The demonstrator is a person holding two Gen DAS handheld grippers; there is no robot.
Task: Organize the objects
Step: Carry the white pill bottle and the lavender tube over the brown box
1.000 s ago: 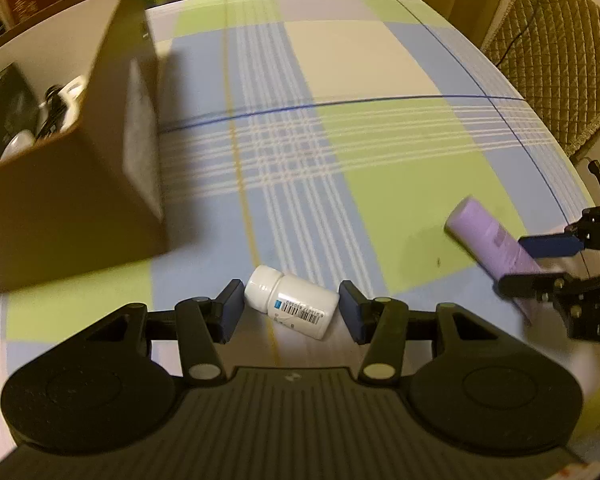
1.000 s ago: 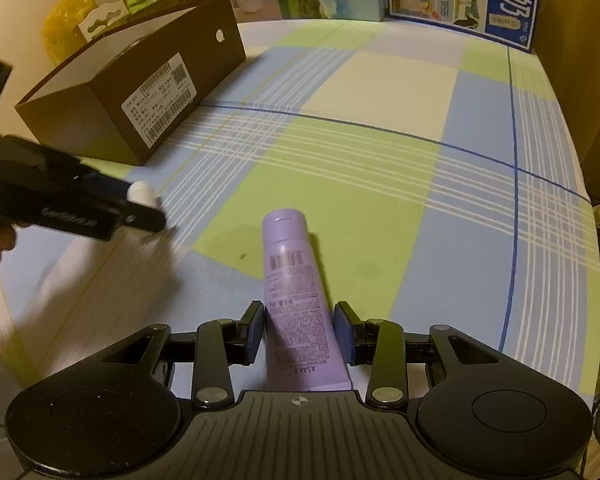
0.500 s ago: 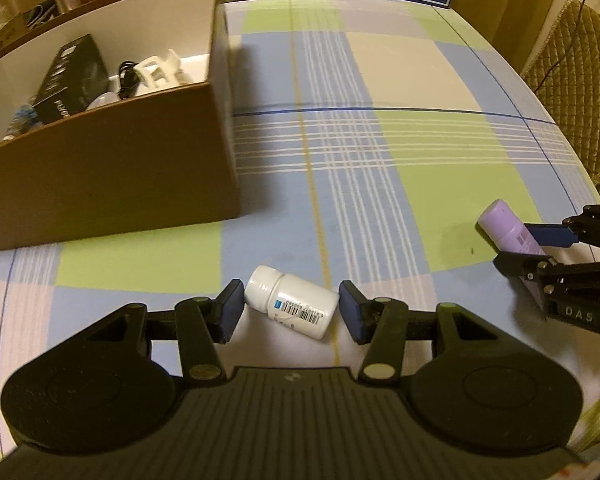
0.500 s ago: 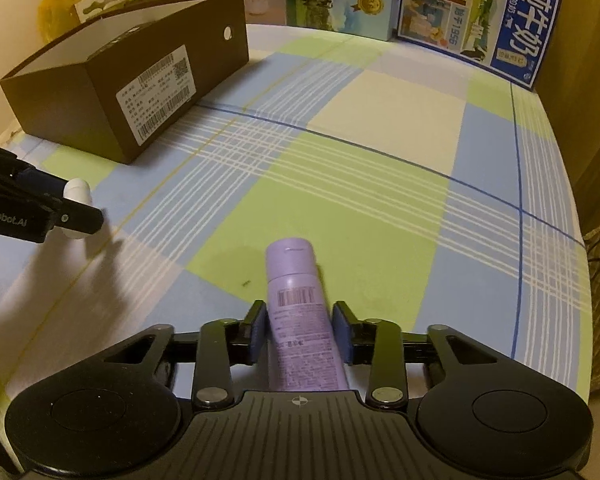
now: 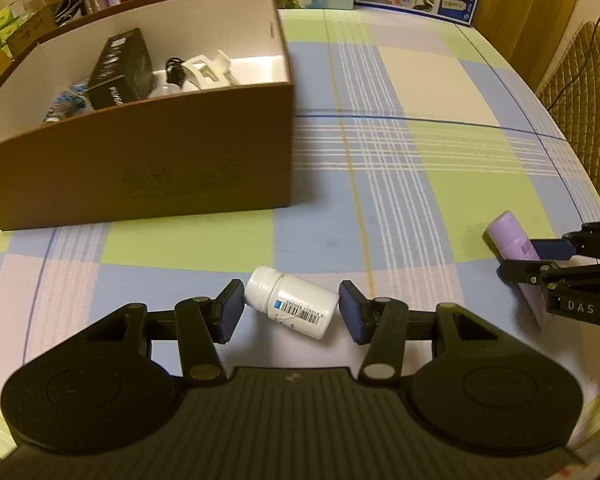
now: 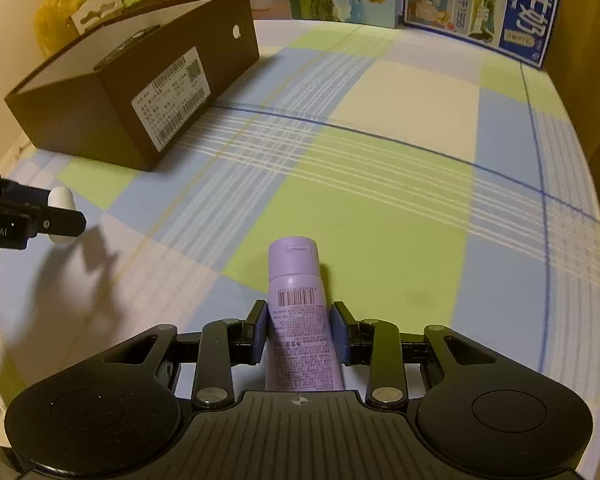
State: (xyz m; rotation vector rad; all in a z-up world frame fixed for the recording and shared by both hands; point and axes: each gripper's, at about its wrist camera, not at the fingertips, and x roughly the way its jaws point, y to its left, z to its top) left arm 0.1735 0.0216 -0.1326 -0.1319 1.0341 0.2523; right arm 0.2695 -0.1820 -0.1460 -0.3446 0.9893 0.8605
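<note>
My left gripper (image 5: 291,311) is shut on a white pill bottle (image 5: 292,307), held crosswise above the plaid tablecloth; it also shows in the right wrist view (image 6: 62,204) at the far left. My right gripper (image 6: 300,332) is shut on a purple tube (image 6: 300,316), cap pointing forward; the tube also shows in the left wrist view (image 5: 510,236) at the right. The open brown cardboard box (image 5: 148,168) stands ahead to the left and holds a black box (image 5: 120,68) and white items (image 5: 204,72).
Colourful cartons (image 6: 480,4) stand along the table's far edge. A quilted chair (image 5: 584,92) is beyond the table's right side. The box's labelled end (image 6: 172,92) faces the right gripper. Clutter and a yellow bag (image 6: 58,12) lie behind the box.
Both grippers have lifted with their objects still held. The left view has swung so the box's inside now shows. The box sits nearer in view.
</note>
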